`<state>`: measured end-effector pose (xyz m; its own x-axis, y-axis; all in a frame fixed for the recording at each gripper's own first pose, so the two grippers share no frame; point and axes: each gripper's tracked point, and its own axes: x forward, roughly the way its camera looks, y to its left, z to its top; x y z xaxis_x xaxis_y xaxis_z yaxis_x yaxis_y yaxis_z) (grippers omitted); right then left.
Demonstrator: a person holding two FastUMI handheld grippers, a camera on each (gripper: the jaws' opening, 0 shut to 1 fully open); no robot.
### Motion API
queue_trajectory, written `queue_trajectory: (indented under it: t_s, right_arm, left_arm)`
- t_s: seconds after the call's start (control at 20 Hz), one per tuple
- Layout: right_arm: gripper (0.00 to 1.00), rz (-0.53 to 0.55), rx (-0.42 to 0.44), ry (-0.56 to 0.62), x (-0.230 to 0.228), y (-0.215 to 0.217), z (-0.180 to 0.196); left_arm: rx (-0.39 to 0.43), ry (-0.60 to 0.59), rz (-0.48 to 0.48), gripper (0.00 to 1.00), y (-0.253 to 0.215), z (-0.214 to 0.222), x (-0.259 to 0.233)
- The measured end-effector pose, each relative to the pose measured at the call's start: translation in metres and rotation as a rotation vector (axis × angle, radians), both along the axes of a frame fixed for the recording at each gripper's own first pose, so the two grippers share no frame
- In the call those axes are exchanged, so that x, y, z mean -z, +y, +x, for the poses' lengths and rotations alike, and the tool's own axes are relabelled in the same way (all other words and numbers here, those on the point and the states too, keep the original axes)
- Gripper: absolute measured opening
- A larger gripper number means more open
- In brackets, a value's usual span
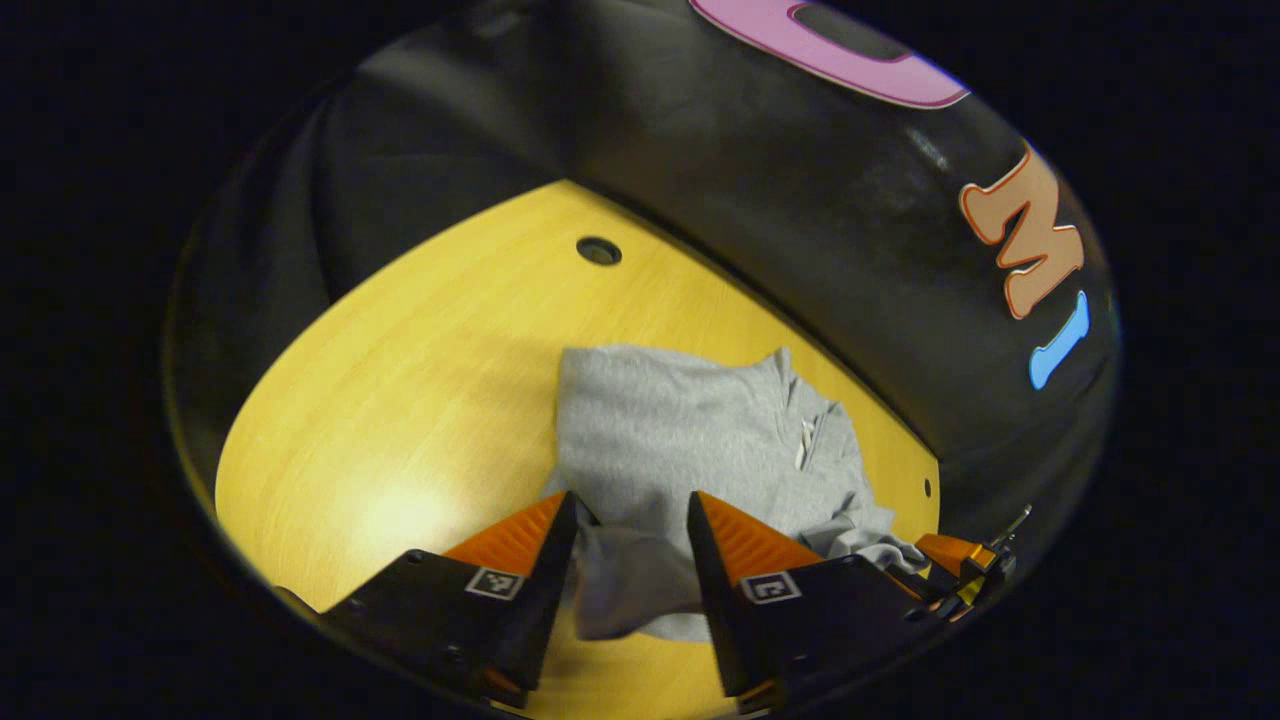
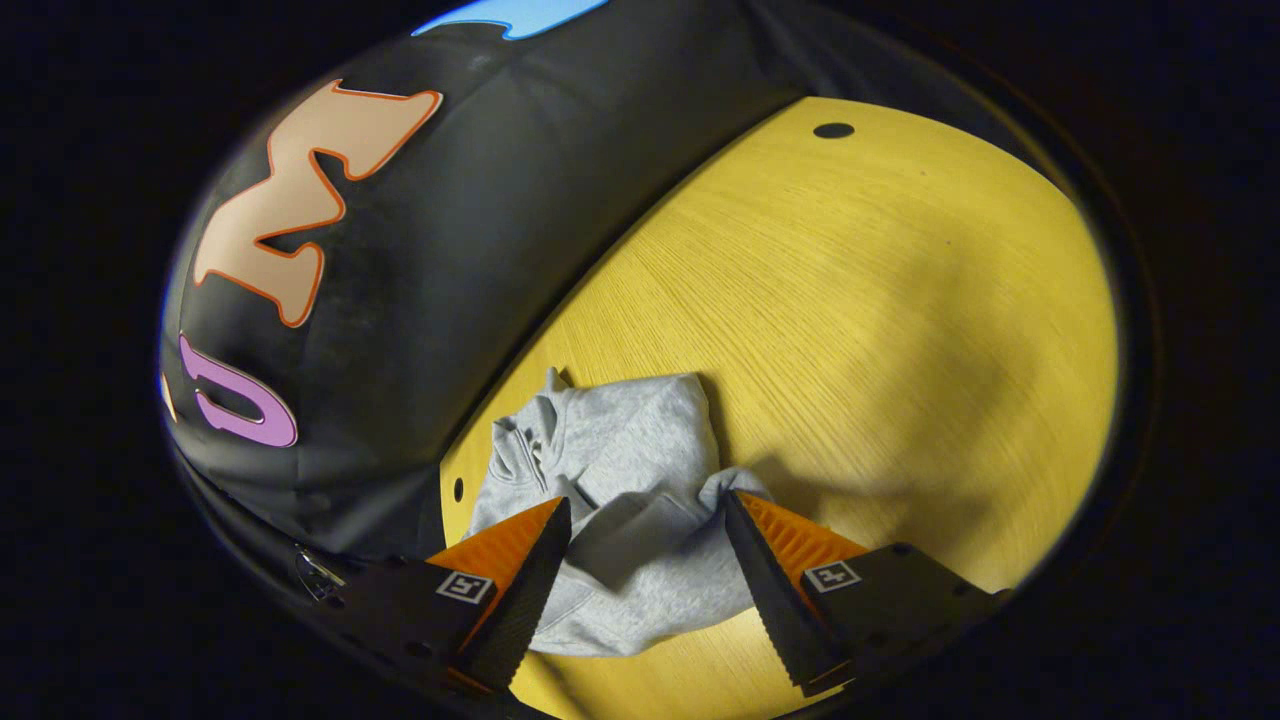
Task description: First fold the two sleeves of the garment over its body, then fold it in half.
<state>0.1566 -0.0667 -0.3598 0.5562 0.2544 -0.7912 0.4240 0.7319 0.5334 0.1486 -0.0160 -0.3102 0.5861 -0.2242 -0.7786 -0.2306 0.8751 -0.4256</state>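
A grey sweatshirt lies bunched on the yellow wooden table, its collar and zip toward the black wall. My left gripper hovers open above the garment's near edge, with grey cloth showing in the gap between the orange fingers. At the right edge of the left gripper view I see part of the other gripper. In the right gripper view the same sweatshirt lies crumpled, a sleeve folded across its body. My right gripper stands open over it, nothing pinched between its fingers.
The black cloth wall runs close behind the garment. A round cable hole is set in the tabletop far from the garment, and a small hole sits near the wall. Bare tabletop stretches beside the sweatshirt.
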Motion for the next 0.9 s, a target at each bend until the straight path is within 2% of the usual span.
queue_trajectory:
  t_s: [0.05,0.1,0.15,0.3,0.45,0.5,0.65,0.9]
  right_arm:
    - [0.96,-0.025,-0.001,-0.032,-0.007,-0.007,0.003]
    - [0.96,-0.060,-0.006,-0.066,-0.014,-0.013,0.006]
    - [0.96,-0.101,-0.010,-0.101,-0.023,-0.018,0.008]
    - [0.95,-0.258,-0.021,-0.223,-0.054,-0.035,0.013]
    - [0.96,-0.430,-0.069,-0.346,-0.086,-0.036,0.005]
    - [0.96,-0.461,-0.093,-0.373,-0.096,-0.032,-0.001]
    - [0.95,-0.539,-0.144,-0.436,-0.116,-0.024,-0.019]
    - [0.95,-0.714,-0.216,-0.572,-0.153,-0.021,-0.041]
  left_arm:
    - [-0.014,-0.039,0.024,0.78,0.006,0.004,-0.007]
    - [-0.023,-0.072,0.045,0.80,0.011,0.010,-0.013]
    - [-0.029,-0.097,0.063,0.86,0.015,0.012,-0.020]
    - [-0.021,-0.168,0.126,0.89,0.022,0.012,-0.041]
    - [0.053,-0.236,0.245,0.91,0.023,0.003,-0.059]
    - [0.081,-0.265,0.299,0.96,0.026,-0.002,-0.069]
    - [0.131,-0.348,0.445,0.96,0.031,-0.017,-0.096]
    - [0.137,-0.444,0.529,0.96,0.024,-0.041,-0.125]
